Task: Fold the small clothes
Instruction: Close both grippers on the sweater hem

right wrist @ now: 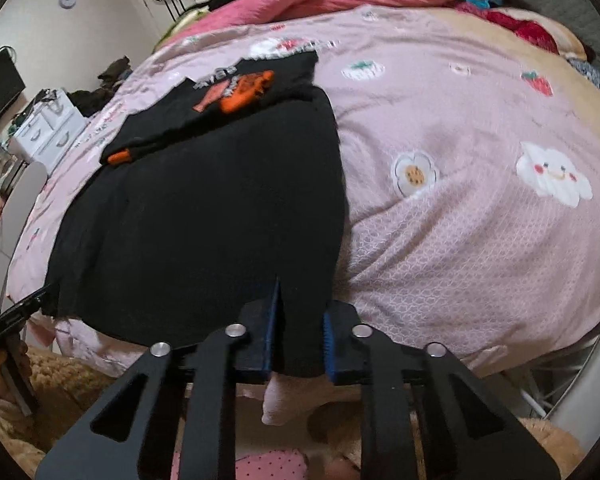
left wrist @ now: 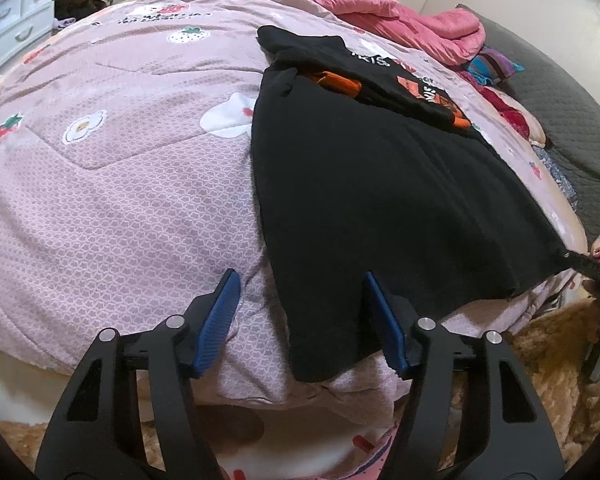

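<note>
A black garment [left wrist: 372, 200] with orange and white print lies flat on the pink bedspread [left wrist: 120, 180], its printed part folded back over the far end. My left gripper [left wrist: 300, 280] is open at the near left hem corner, the fabric lying between its blue pads. In the right wrist view the same garment [right wrist: 204, 216] fills the left half. My right gripper [right wrist: 300, 304] is narrowly closed on the near right hem corner. The other gripper's tip [right wrist: 20, 312] touches the hem at far left.
A pink quilt [left wrist: 412, 20] and colourful clothes [left wrist: 496, 64] are heaped at the far side of the bed. A white drawer unit [left wrist: 16, 28] stands at the left. A tan fluffy rug [left wrist: 540, 360] lies below the bed edge.
</note>
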`<state>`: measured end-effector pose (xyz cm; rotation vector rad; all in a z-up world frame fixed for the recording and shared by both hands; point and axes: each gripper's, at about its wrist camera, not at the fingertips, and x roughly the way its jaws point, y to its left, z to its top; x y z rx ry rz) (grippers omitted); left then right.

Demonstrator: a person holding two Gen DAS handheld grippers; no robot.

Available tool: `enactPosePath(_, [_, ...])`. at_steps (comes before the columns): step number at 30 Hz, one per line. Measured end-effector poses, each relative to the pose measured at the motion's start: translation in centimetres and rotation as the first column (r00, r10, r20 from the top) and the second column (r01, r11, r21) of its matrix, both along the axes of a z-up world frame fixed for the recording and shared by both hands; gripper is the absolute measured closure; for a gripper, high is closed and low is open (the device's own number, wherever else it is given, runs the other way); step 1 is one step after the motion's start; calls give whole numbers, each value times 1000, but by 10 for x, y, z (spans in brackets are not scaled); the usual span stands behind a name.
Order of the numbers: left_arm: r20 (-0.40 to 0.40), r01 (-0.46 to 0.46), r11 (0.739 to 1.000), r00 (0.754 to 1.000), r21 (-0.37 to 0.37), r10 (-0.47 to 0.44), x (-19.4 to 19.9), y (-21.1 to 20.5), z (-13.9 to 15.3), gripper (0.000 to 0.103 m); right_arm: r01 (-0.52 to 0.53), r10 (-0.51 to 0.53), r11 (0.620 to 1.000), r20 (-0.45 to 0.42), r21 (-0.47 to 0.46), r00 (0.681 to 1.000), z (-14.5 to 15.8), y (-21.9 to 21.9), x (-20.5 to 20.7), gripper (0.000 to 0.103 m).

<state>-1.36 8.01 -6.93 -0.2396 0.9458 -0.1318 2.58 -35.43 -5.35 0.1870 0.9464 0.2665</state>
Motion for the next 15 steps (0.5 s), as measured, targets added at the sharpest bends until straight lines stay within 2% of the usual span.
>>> enactPosePath(4, [-3, -12, 1000, 1000, -2, 12, 0, 3, 0, 60, 3, -4, 999, 48, 35, 999, 9, -5, -4, 91])
enactPosePath(7, [3, -13, 1000, 1000, -4, 13, 0, 4, 2, 72, 1, -6, 998, 85, 58, 996, 18, -7, -6, 92])
enactPosePath(9, [12, 1, 999, 1000, -38, 0, 2, 5, 5, 92, 2, -9, 998, 104, 68, 995, 23, -7, -5, 92])
enactPosePath(10, [14, 3, 998, 1000, -60, -2, 2, 6, 7, 93, 1, -9, 997, 110, 73, 994, 25, -7, -5, 92])
enactPosePath(15, [30, 7, 998, 1000, -69, -5, 5, 5, 15, 96, -8, -9, 994, 148, 113, 989, 42, -12, -1, 92])
